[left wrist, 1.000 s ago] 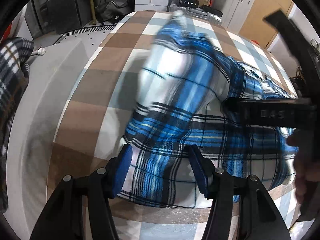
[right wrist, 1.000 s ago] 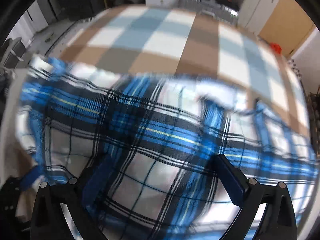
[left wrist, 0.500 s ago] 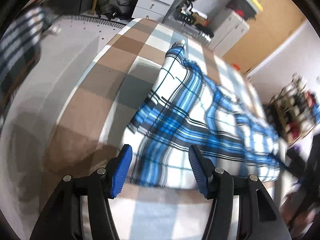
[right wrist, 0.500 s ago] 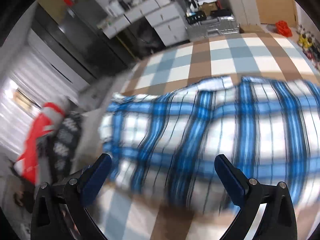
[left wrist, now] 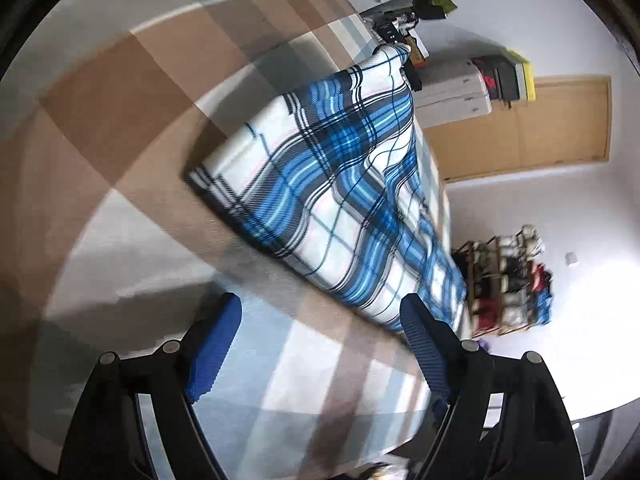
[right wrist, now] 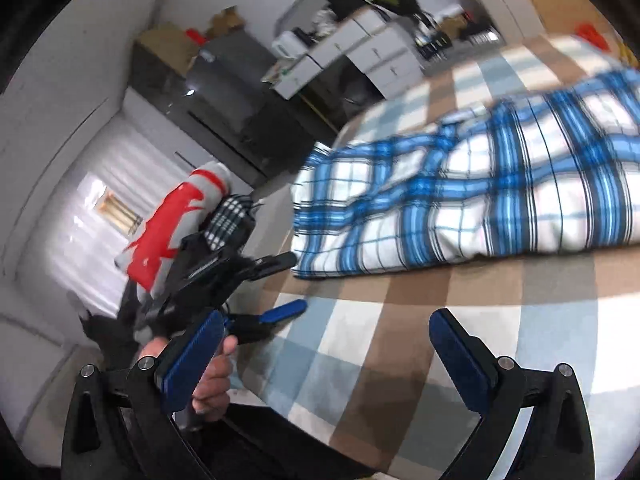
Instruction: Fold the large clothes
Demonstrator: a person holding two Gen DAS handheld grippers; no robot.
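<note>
One blue plaid garment lies folded on one checked bedspread, two grippers, the left gripper and the right gripper, hover beside it, and one hand shows.

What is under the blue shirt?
The shirt lies folded on the checked bedcover, brown, white and grey-blue squares. Anything beneath its layers is covered and cannot be seen.

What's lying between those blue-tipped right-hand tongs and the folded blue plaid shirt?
Nothing but bare checked bedspread. In the right wrist view, the open right gripper hangs clear of the plaid shirt, with only that cover between them.
</note>
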